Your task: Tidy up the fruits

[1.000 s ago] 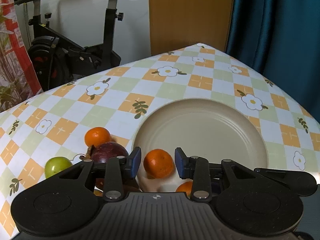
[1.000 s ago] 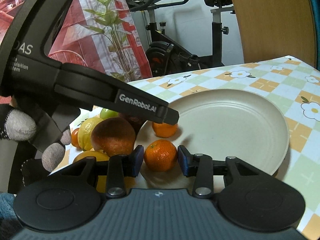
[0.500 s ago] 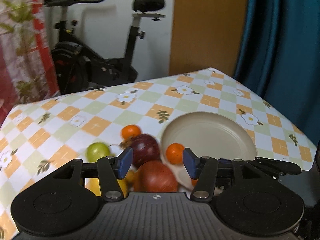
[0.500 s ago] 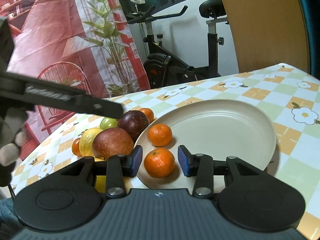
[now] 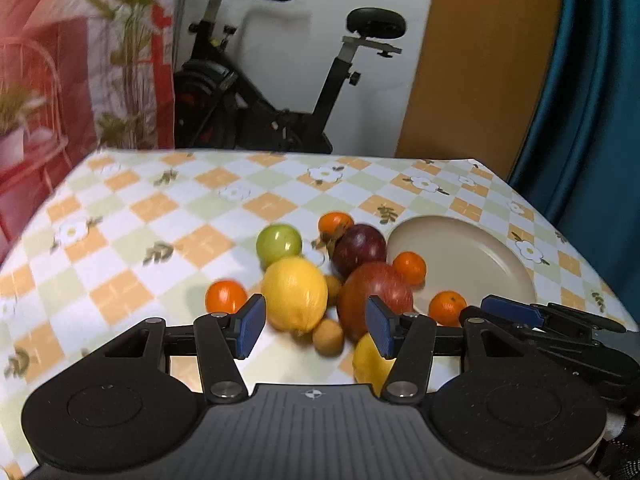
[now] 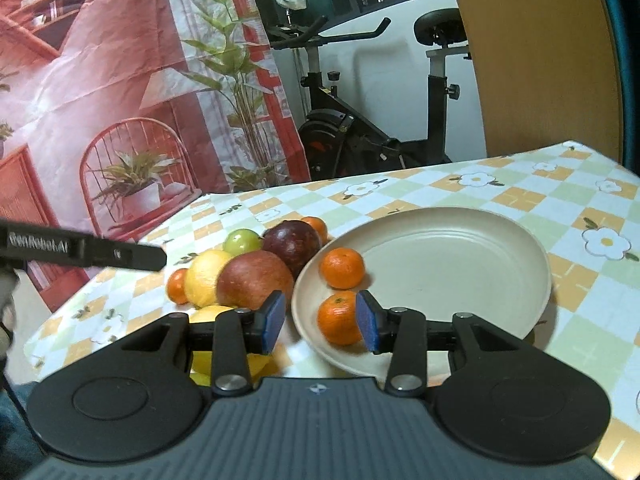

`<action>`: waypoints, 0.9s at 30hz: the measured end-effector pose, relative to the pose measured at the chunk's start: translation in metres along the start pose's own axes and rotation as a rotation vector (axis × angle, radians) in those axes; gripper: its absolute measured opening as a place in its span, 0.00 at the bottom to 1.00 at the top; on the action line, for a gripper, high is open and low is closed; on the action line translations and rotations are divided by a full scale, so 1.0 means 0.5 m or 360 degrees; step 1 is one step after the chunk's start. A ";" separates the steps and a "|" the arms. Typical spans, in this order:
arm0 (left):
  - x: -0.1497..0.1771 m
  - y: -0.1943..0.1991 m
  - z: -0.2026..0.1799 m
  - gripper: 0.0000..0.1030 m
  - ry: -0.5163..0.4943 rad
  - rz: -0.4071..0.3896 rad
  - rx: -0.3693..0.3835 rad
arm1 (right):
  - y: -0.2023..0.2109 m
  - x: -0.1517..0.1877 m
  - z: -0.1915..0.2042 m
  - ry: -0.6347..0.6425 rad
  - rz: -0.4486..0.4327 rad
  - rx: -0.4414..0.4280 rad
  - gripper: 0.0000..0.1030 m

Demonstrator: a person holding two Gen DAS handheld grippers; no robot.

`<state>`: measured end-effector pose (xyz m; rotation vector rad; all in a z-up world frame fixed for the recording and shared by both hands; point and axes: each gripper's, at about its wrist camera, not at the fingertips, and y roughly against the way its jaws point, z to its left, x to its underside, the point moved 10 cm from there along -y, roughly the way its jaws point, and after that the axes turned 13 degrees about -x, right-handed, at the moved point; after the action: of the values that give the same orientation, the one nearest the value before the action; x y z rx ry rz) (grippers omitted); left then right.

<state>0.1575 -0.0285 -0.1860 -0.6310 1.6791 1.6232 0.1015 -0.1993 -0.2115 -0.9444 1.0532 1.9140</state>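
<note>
A beige plate (image 5: 464,256) (image 6: 460,264) holds two mandarins (image 6: 342,267) (image 6: 338,318) at its left edge. Beside it on the tablecloth lies a pile of fruit: a red apple (image 5: 374,292) (image 6: 254,280), a dark purple fruit (image 5: 359,246) (image 6: 292,242), a lemon (image 5: 294,294) (image 6: 204,276), a green fruit (image 5: 279,243) (image 6: 242,242), more mandarins (image 5: 225,296) (image 5: 335,222) and small tan fruits (image 5: 328,337). My left gripper (image 5: 314,330) is open and empty above the pile. My right gripper (image 6: 320,322) is open, its right pad beside the nearer mandarin. It also shows in the left wrist view (image 5: 548,320).
The table (image 5: 120,240) has a checked floral cloth; its right edge runs near the plate. An exercise bike (image 6: 360,120) stands behind the table, with a printed red curtain (image 6: 100,80) at left and a teal curtain (image 5: 592,100) at right.
My left gripper has drawn back and up away from the plate, opened wider, and swung left over the fruit pile. My right gripper has let go of the nearer mandarin and pulled back slightly.
</note>
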 end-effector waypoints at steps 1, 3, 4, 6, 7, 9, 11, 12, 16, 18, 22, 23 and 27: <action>0.006 0.002 0.002 0.56 0.0015 0.0013 0.0016 | 0.002 0.000 0.005 -0.0012 0.0004 -0.0012 0.41; 0.014 0.005 0.002 0.56 0.0018 0.0021 0.0034 | 0.005 -0.001 0.016 -0.0018 0.0017 -0.0028 0.41; 0.016 0.006 0.001 0.56 0.0015 0.0021 0.0042 | 0.006 0.000 0.023 -0.0010 0.0024 -0.0037 0.41; 0.024 0.007 -0.002 0.56 0.0012 0.0020 0.0054 | 0.006 0.001 0.037 0.0015 0.0046 -0.0049 0.41; 0.028 0.007 -0.001 0.56 0.0013 0.0020 0.0056 | 0.006 0.002 0.044 0.0029 0.0059 -0.0054 0.41; 0.034 0.004 -0.001 0.56 0.0019 0.0024 0.0055 | 0.005 0.006 0.057 0.0056 0.0082 -0.0066 0.41; 0.038 0.001 0.002 0.56 0.0023 0.0024 0.0047 | 0.003 0.010 0.068 0.0086 0.0106 -0.0076 0.41; 0.042 0.001 0.004 0.56 0.0027 0.0026 0.0041 | 0.000 0.013 0.074 0.0105 0.0118 -0.0079 0.41; 0.046 0.001 0.014 0.56 0.0064 0.0031 0.0034 | -0.006 0.024 0.093 0.0144 0.0164 -0.0098 0.45; 0.048 0.002 0.017 0.56 0.0076 0.0032 0.0038 | -0.008 0.030 0.100 0.0162 0.0186 -0.0109 0.46; 0.049 0.003 0.017 0.56 0.0081 0.0029 0.0046 | -0.013 0.037 0.116 0.0195 0.0223 -0.0132 0.47; 0.049 0.002 0.017 0.56 0.0085 0.0033 0.0046 | -0.014 0.039 0.121 0.0209 0.0231 -0.0137 0.47; 0.052 0.000 0.016 0.56 0.0095 0.0044 0.0050 | -0.023 0.049 0.141 0.0276 0.0271 -0.0164 0.47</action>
<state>0.1423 -0.0171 -0.2058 -0.6491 1.7600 1.6086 0.0827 -0.1261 -0.2089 -1.1265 1.1770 2.0709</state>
